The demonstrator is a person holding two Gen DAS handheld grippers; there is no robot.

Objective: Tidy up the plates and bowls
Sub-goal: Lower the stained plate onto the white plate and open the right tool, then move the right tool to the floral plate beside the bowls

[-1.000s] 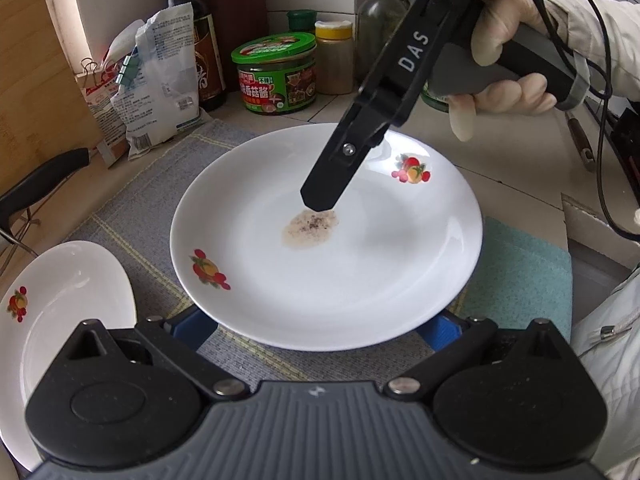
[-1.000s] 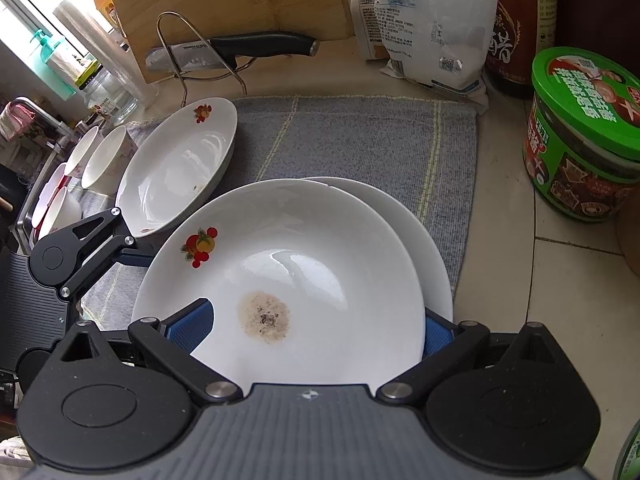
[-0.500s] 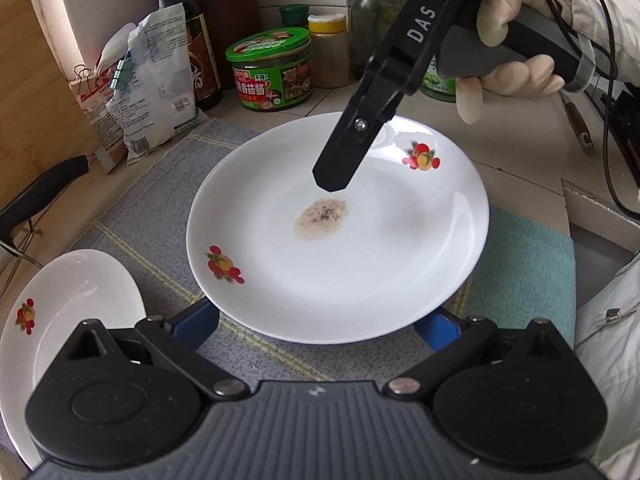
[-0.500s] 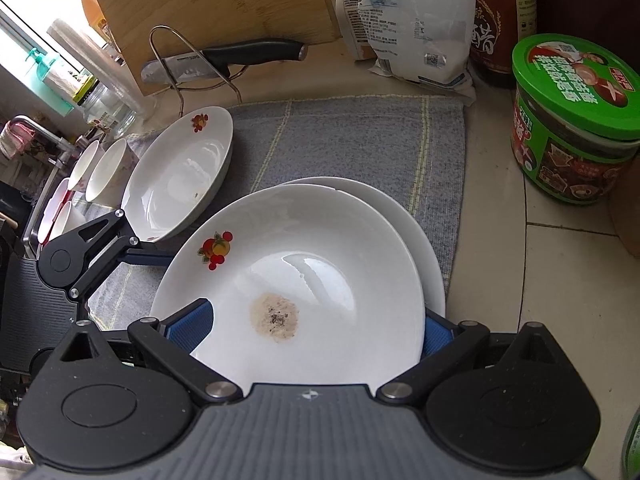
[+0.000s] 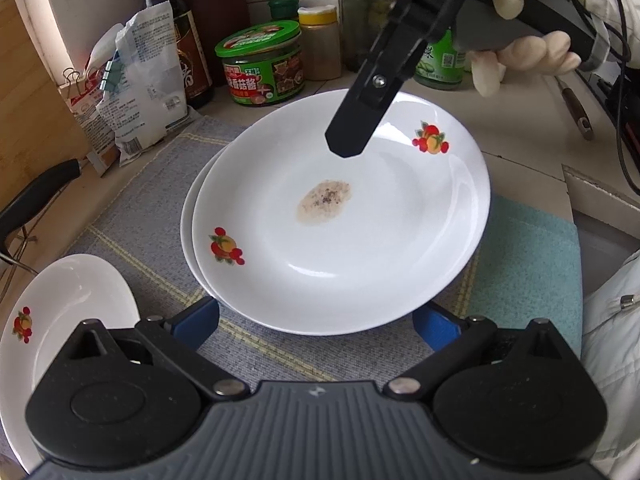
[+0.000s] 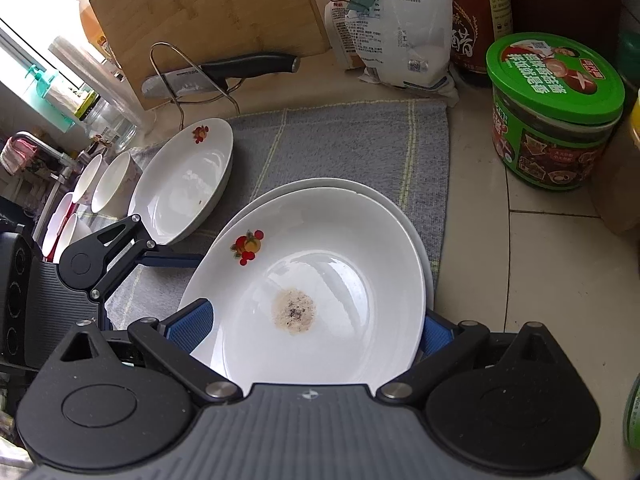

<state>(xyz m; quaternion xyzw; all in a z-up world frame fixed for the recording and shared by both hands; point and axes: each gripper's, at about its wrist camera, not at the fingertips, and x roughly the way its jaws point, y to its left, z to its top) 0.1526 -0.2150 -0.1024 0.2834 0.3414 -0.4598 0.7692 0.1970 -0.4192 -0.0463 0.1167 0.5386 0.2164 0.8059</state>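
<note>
1 soiled plate [image 5: 340, 208] was nearly squared over a 2nd plate [image 6: 372, 192] on the grey mat [image 6: 352, 140]. The left gripper [image 5: 316, 320] and right gripper [image 6: 314, 324] flanked it, fingers spread wide; whether either bore it could not be told. Stacking seemed underway. The next move likely called for settling it gently, then fetching the 3rd plate [image 6: 180, 184].

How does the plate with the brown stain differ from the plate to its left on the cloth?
The stained plate sits on another plate, with both grippers beside it; the left plate lies alone, directly on the cloth. The stained plate has a speckled brown patch; the left plate shows only tiny specks. Both are white with fruit motifs.
</note>
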